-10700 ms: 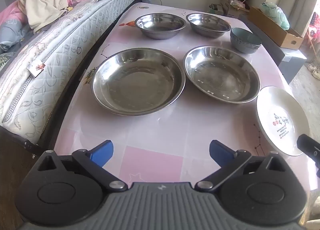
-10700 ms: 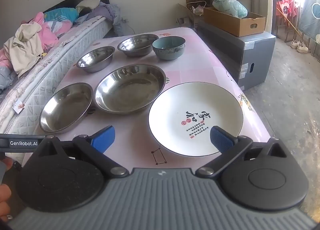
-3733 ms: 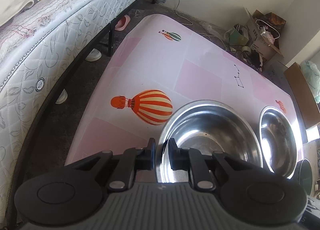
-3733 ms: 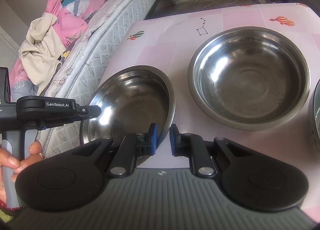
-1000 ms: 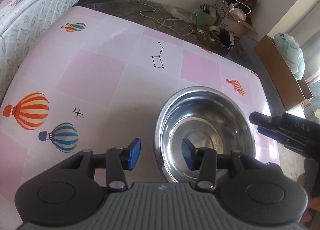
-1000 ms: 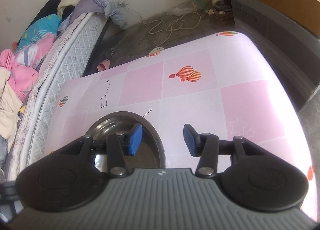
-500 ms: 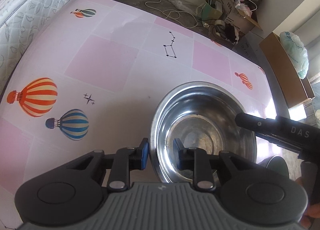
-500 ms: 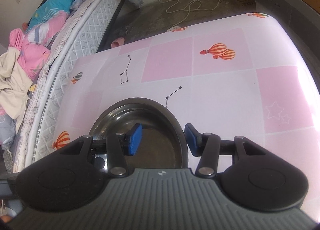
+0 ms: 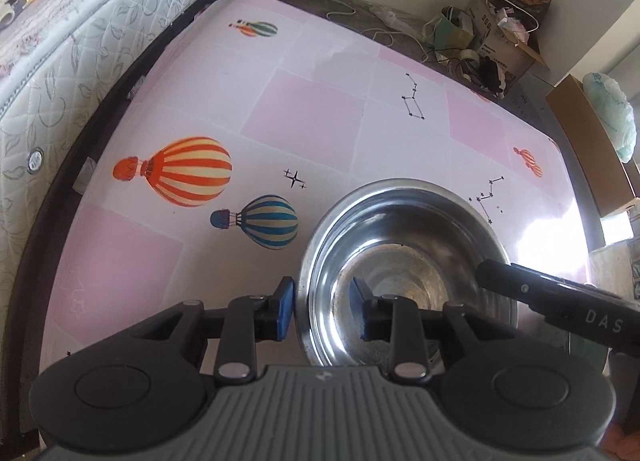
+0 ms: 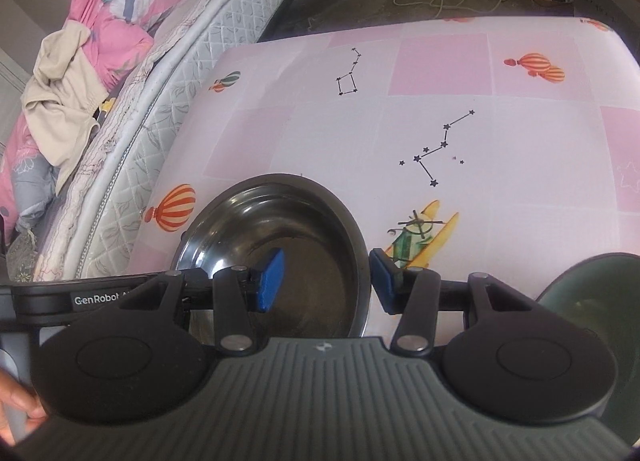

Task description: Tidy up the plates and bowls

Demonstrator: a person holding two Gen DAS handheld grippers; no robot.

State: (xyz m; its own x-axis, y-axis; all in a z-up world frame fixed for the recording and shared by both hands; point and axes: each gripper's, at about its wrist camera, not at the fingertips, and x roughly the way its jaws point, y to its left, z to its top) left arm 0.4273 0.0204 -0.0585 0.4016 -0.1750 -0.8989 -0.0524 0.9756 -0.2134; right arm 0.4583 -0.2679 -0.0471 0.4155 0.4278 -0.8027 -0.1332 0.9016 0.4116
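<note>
Pink table; jaws apparently straddle steel bowl rim.

**Occlusions and Frame Limits**

From my left wrist camera, the near rim of the steel bowl is hidden behind the gripper housing, and the right gripper's body covers its right edge. I cannot confirm pad contact with the rim. On the right wrist camera, the green bowl is cut off by the frame edge and partly blocked by the housing. The hand at lower left shows fingertips only.
</note>
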